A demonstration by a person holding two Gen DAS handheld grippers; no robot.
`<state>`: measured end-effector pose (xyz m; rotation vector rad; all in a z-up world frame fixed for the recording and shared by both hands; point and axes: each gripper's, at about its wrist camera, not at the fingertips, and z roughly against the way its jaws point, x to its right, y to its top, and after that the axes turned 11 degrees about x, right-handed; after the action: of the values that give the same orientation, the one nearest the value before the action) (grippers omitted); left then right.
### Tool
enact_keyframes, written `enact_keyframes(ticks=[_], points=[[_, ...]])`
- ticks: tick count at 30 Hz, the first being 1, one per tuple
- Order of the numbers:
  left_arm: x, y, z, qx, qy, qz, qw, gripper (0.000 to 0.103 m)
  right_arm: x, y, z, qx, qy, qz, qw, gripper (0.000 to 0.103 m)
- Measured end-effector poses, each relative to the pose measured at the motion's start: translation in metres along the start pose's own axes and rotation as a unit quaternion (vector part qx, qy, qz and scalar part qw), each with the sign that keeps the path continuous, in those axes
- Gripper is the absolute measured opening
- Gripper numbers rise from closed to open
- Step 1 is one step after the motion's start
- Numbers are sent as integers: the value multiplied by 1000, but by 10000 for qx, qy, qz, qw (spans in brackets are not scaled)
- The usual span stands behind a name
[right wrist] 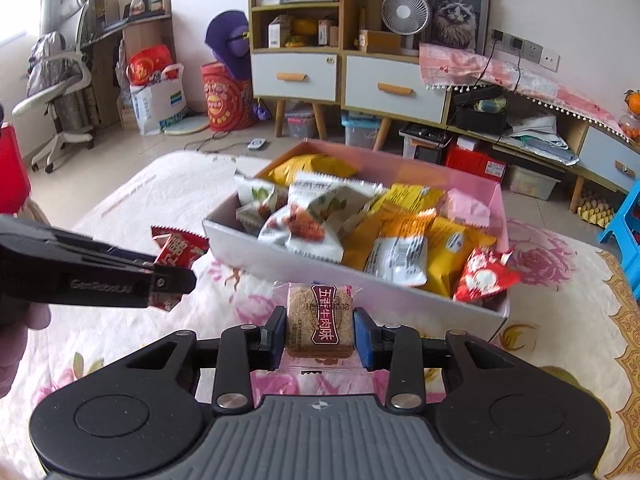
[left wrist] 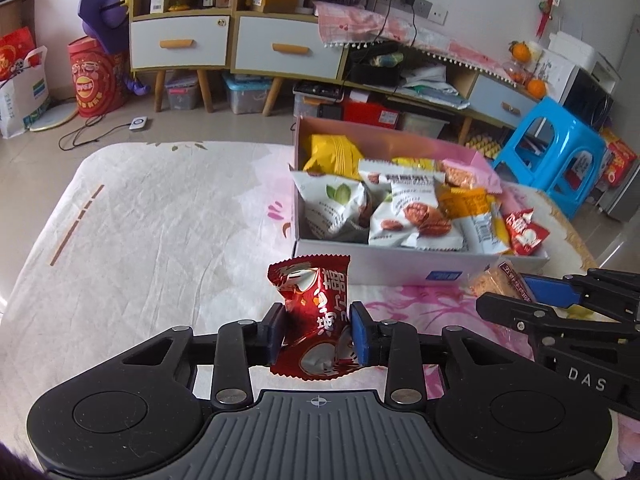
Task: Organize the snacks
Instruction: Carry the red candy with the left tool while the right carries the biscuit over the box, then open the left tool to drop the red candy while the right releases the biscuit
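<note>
My left gripper (left wrist: 318,332) is shut on a red snack packet (left wrist: 314,312) and holds it above the floral cloth, in front of the open box (left wrist: 400,266). The box holds several snack packets, white, yellow, orange and red. My right gripper (right wrist: 320,334) is shut on a clear-wrapped brown biscuit square (right wrist: 320,322) just before the box's near wall (right wrist: 400,300). In the right wrist view the left gripper (right wrist: 176,276) comes in from the left with the red packet (right wrist: 176,250). In the left wrist view the right gripper (left wrist: 508,300) comes in from the right with the biscuit (left wrist: 496,282).
The table carries a white floral cloth (left wrist: 160,220). A blue plastic stool (left wrist: 556,148) stands to the right beyond the table. Low cabinets with drawers (left wrist: 240,46) and storage bins line the far wall.
</note>
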<state>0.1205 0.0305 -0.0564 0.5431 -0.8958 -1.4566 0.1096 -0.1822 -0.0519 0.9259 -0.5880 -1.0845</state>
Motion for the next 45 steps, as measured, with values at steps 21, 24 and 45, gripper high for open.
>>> enact_keyframes(ticks=[21, 24, 45], points=[[37, 76, -43, 596, -182, 369, 9974, 32, 61, 35, -18, 436, -529, -921, 9934, 27], [50, 82, -63, 543, -273, 364, 9975, 32, 71, 37, -22, 482, -566, -1103, 9911, 27], [72, 73, -67, 612, -196, -161, 9978, 66, 97, 36, -22, 591, -632, -1694, 9817, 51]])
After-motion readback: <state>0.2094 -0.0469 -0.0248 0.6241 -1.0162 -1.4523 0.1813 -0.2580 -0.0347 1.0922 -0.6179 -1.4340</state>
